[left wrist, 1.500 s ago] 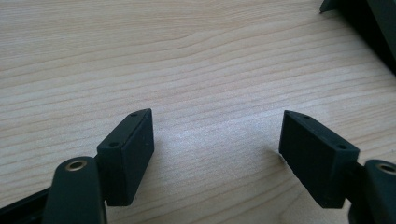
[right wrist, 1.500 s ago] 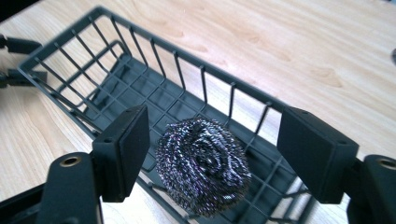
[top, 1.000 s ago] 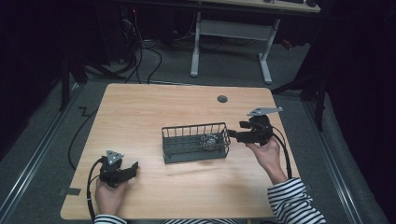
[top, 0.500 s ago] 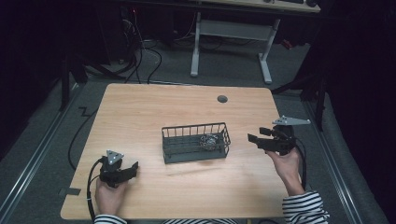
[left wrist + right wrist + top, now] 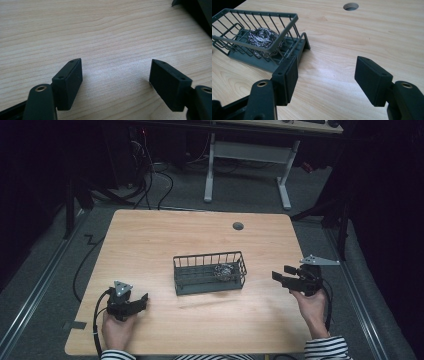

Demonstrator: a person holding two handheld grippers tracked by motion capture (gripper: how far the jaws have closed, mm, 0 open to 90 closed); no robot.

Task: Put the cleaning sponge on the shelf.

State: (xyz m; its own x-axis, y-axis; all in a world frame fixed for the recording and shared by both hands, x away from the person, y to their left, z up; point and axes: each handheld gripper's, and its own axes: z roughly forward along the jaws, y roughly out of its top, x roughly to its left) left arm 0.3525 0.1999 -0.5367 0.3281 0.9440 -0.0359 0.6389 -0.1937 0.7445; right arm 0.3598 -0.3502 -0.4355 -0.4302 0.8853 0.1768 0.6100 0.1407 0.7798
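A dark wire basket (image 5: 207,256) stands in the middle of the wooden table (image 5: 150,240), and a steel wool scourer (image 5: 223,270) lies in its right end. My right gripper (image 5: 281,272) is held to the right of the basket, apart from it and pointing at it. Its jaws have just been closing a little, and they stand open with nothing between them. In the right gripper view the basket (image 5: 284,30) and scourer (image 5: 262,37) lie ahead at the left of the right gripper (image 5: 327,67). My left gripper (image 5: 145,301) rests open and empty at the front left of the table; the left gripper (image 5: 116,72) has bare wood between its jaws.
A round cable hole (image 5: 238,226) sits in the table near its far edge, also seen as the hole (image 5: 350,6) in the right gripper view. A white desk frame (image 5: 250,165) and cables lie on the floor beyond the table. A dark corner (image 5: 200,15) shows ahead of the left gripper.
My right gripper has drawn away from the basket's right end toward the table's right edge and sunk a little. The left gripper has not moved.
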